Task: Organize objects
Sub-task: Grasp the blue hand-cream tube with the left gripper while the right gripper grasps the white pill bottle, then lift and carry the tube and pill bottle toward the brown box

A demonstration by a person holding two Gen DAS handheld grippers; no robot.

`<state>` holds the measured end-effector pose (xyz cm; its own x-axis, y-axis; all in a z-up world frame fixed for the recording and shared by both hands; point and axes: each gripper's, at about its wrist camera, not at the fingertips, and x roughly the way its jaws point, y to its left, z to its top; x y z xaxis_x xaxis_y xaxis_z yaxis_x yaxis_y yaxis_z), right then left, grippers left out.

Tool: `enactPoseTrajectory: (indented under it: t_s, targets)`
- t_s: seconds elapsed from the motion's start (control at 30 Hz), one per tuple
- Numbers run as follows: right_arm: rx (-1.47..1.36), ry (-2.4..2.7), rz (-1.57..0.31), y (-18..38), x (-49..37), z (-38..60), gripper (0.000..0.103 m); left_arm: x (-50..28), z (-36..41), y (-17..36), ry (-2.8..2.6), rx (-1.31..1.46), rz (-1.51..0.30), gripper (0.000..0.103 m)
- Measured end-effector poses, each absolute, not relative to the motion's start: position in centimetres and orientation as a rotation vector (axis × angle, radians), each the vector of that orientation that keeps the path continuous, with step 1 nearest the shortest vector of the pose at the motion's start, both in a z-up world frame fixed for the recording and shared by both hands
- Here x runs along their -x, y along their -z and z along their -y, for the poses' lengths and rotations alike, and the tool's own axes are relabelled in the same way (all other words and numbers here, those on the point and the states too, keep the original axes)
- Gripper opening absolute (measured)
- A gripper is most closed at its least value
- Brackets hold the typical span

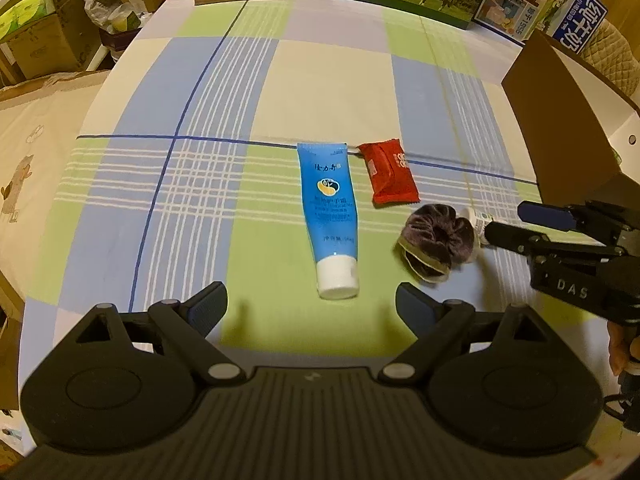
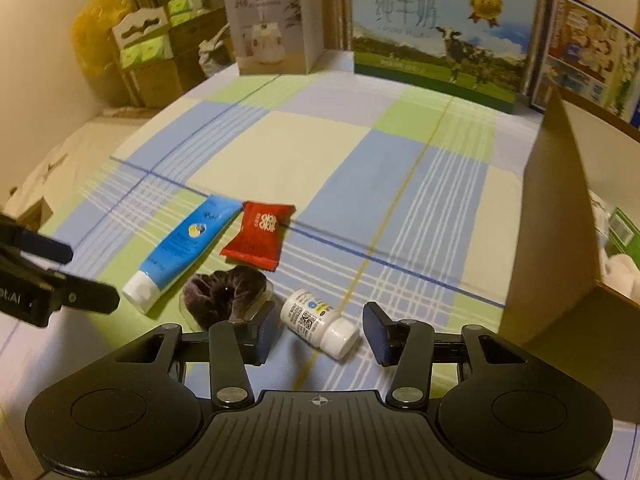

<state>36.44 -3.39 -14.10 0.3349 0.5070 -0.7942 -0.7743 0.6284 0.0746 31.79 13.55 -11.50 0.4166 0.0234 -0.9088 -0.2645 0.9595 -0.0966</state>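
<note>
Now r. tongs (image 2: 320, 332) – straddling bottle (image 2: 318, 322).

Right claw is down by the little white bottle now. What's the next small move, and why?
Probably lower the right claw a touch further and close on the white bottle. The bottle lies on its side between the pads, but they do not yet press it. The dark scrunchie sits right beside the left pad, so come straight down to avoid snagging it.

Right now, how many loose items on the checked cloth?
4. Blue tube leftmost; red sachet beside its crimped end; dark scrunchie near the tube's cap; white bottle lying between the right tool's fingers. Others may sit hidden inside the cardboard box.
</note>
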Motion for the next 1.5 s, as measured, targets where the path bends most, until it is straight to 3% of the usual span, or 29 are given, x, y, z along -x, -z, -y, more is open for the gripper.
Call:
enactPoseTrajectory:
  t_s: [0.3,0.4,0.53,0.8,1.07,1.5]
  targets:
    - [0.383,-0.868,-0.923,15.5,-37.3,2.4,0.045,-34.0,-13.9,13.2,-0.185,0.206,-1.163,0.086]
    - [0.398,-0.879,-0.924,15.7,-37.3,2.2,0.028,-34.8,-13.9,13.8,-0.18,0.19,-1.176,0.085]
    - [0.371,-0.855,-0.939,15.8,-37.4,2.6,0.025,-35.8,-13.7,14.4,-0.162,0.162,-1.18,0.083]
    - [0.289,-0.755,-0.982,15.4,-37.8,5.3,0.025,-37.3,-13.2,15.6,-0.124,0.124,-1.184,0.062]
    - [0.248,-0.731,-0.998,15.4,-37.7,6.7,0.025,-37.9,-12.8,15.7,-0.115,0.081,-1.157,0.034]
    - [0.291,-0.726,-1.009,16.2,-37.8,5.9,0.025,-35.6,-15.2,15.6,-0.204,0.148,-1.166,0.034]
